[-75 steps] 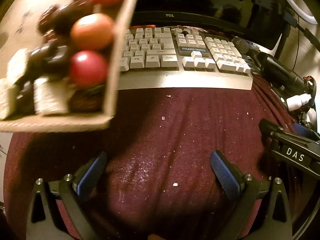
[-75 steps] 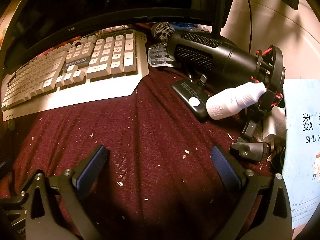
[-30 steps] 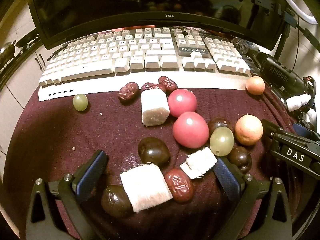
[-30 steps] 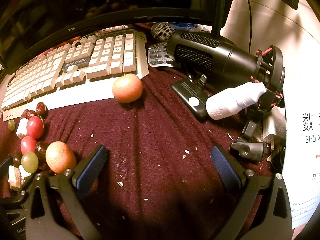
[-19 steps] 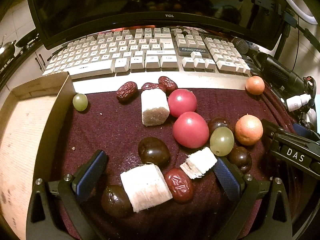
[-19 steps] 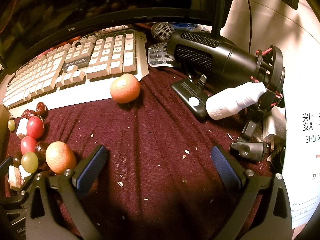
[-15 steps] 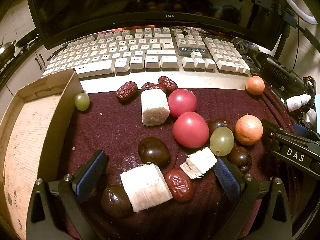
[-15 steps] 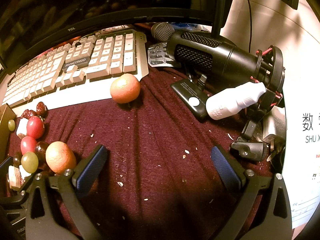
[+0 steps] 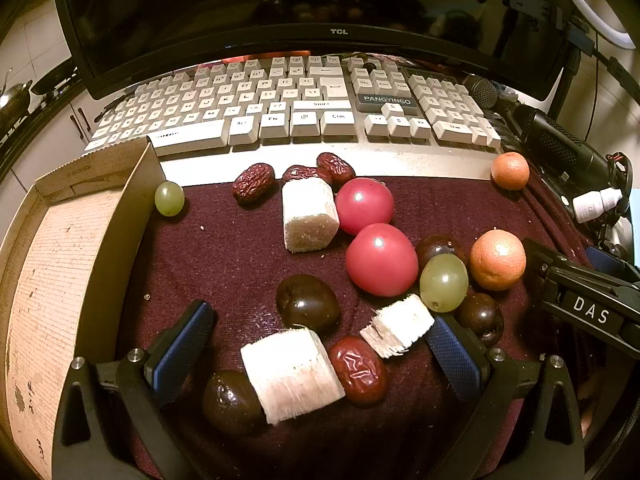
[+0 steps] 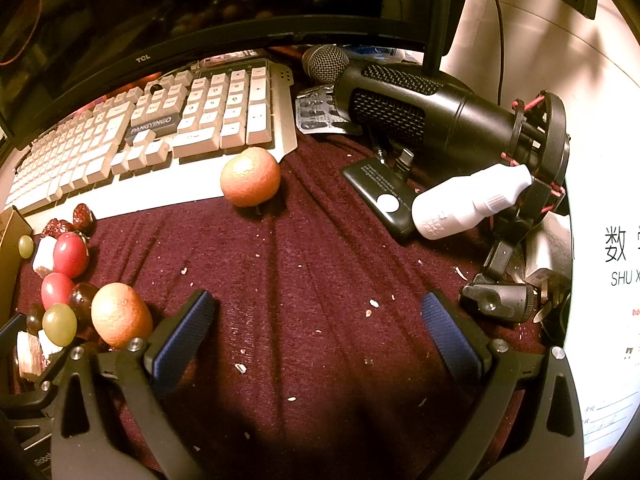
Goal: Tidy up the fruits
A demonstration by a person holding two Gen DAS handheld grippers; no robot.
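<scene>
While fruit [image 9: 380, 260] lies loose on cloth [image 9: 224, 256]: glossy red, green, orange, possibly plums | left gripper [image 9: 316, 344] jaws apart | right gripper [image 10: 316, 336] jaws apart, empty

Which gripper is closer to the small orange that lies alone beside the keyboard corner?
Right. The right gripper is open over bare cloth, with the small orange ahead and slightly left. The left gripper is open over the fruit pile, and that orange lies far to its right.
</scene>
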